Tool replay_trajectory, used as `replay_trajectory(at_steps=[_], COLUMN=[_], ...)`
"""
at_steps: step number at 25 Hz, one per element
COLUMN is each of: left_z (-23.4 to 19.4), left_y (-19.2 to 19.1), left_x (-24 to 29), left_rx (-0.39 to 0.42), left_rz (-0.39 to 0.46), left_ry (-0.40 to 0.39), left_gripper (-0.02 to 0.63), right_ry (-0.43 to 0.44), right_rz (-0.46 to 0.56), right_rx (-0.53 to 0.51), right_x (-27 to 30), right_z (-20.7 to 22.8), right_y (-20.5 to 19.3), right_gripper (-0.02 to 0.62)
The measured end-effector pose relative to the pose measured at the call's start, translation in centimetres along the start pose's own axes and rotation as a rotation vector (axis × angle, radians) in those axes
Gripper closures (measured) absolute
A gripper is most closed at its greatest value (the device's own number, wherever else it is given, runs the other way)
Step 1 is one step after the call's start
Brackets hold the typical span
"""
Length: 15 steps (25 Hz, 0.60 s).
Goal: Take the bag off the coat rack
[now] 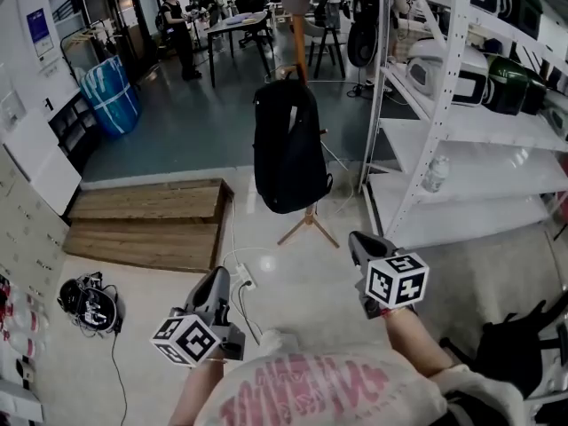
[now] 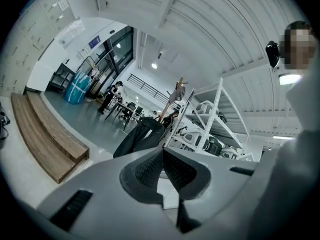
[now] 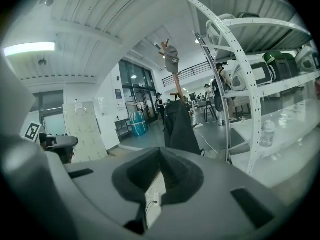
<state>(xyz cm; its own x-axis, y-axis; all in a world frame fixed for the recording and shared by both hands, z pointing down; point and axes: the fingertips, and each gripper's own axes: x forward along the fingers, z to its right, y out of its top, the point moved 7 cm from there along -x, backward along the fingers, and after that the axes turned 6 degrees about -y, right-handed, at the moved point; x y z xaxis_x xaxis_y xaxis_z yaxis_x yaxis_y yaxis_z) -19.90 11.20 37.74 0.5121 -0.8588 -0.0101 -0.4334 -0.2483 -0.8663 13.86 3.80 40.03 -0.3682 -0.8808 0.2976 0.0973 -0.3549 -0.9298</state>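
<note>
Lettering on the person's shirt (image 1: 315, 387) is pink but illegible (cut off below). Black bag (image 1: 288, 149) hangs on the coat rack (image 1: 310, 223) at twelve o'clock; left gripper (image 1: 216, 282) and right gripper (image 1: 359, 240) sit well short, jaws closed, empty.

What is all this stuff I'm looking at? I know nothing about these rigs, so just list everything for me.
bag: one, black, hanging on the coat rack
coat rack: one, wooden, mid-floor, beside the shelving
cap: one, grey, near the rack's top
shelving: one unit, white, right side
bottle: one, clear, on a lower shelf
wooden platform: one, brown, on the floor at left
barrel: one, blue, far left
power strip: one, white, on the floor near the person
bystander: one, dark clothes, standing far back
left tongs: one, grey, shut, empty
right tongs: one, grey, shut, empty
</note>
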Motion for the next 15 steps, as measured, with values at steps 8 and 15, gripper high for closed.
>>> replay_trajectory(at_steps=[8, 15], left_z=[-6.3, -10.7], left_y=[1.5, 7.2], left_x=[7.0, 14.3], left_rx=[-0.069, -0.017], left_rz=[-0.064, -0.096], left_ry=[-0.084, -0.196], left_gripper=[0.603, 0.603], right_ry=[-0.102, -0.181], right_rz=[-0.038, 0.014], right_rx=[0.007, 0.04], right_x=[5.0, 10.5], right_z=[-0.2, -1.1], right_y=[0.6, 4.1], right_gripper=[0.589, 0.589])
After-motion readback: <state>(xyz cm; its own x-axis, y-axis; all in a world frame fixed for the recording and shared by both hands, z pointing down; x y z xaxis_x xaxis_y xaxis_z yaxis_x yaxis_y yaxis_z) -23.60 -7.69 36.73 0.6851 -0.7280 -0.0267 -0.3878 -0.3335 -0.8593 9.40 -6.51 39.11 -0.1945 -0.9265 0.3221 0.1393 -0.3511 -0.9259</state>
